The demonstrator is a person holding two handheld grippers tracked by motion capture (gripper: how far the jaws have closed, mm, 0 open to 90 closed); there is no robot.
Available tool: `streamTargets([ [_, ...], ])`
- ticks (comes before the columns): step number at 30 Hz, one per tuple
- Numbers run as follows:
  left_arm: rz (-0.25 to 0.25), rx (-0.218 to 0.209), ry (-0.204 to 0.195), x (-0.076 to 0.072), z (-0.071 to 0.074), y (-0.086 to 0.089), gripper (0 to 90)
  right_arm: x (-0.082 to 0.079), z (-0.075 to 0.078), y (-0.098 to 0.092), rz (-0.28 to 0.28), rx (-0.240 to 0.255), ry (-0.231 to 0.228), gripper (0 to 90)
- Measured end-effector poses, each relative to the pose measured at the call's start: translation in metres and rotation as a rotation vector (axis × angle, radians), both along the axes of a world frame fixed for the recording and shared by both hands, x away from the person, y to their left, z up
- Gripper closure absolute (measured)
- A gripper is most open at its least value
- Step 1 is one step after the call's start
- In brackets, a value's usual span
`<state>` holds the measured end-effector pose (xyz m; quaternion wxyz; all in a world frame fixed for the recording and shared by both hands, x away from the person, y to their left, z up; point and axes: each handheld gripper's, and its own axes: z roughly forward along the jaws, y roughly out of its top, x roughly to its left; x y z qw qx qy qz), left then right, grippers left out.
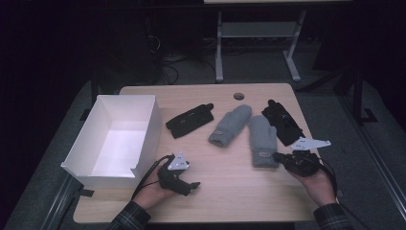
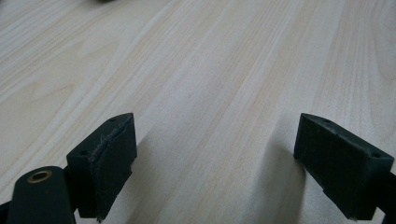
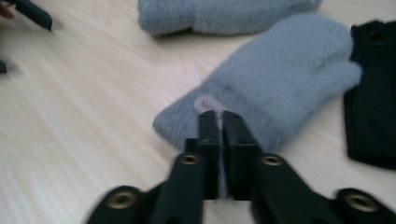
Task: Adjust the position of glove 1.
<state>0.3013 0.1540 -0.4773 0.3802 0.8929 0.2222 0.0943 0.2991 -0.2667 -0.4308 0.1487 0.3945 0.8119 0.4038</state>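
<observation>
Two grey mittens lie mid-table: one (image 1: pixel 230 125) slanted, the other (image 1: pixel 262 139) lengthwise with its cuff toward me. My right gripper (image 1: pixel 276 155) is at that cuff. In the right gripper view its jaws (image 3: pixel 219 116) are pressed together over the cuff of this mitten (image 3: pixel 289 70), with a sliver of grey fabric between them. A black glove (image 1: pixel 189 120) lies left of the mittens and another (image 1: pixel 282 122) to their right. My left gripper (image 1: pixel 191 186) rests low near the front edge, open (image 2: pixel 215 163) over bare wood.
A white open box (image 1: pixel 148 129) stands at the table's left side, beside my left hand. A round cable hole (image 1: pixel 238 96) sits near the far edge. Beyond the table are a dark floor, cables and a desk frame (image 1: pixel 219 48).
</observation>
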Motion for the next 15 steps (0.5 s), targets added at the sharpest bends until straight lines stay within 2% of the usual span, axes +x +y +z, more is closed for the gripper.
streamTargets([
  [3,0.002,0.001,0.002,0.000,0.000,0.000,12.6,0.013,0.002,0.005,0.010,0.003,-0.011,90.0],
  [5,-0.002,-0.001,0.001,0.000,0.000,0.000,12.5,0.025,0.000,0.010,0.012,-0.016,-0.026,90.0],
  [6,-0.002,-0.001,0.001,0.000,0.000,0.000,12.6,0.025,0.000,0.010,0.012,-0.016,-0.026,90.0],
  [7,-0.001,0.000,0.002,0.000,0.000,0.000,12.6,0.035,-0.002,0.013,0.011,-0.029,-0.028,90.0],
  [14,0.004,-0.001,0.003,0.000,0.000,0.000,12.6,0.051,-0.007,0.019,0.016,-0.054,-0.002,90.0],
  [15,0.006,-0.001,0.004,0.000,0.000,0.000,12.6,0.051,-0.009,0.018,0.025,-0.075,0.013,90.0],
])
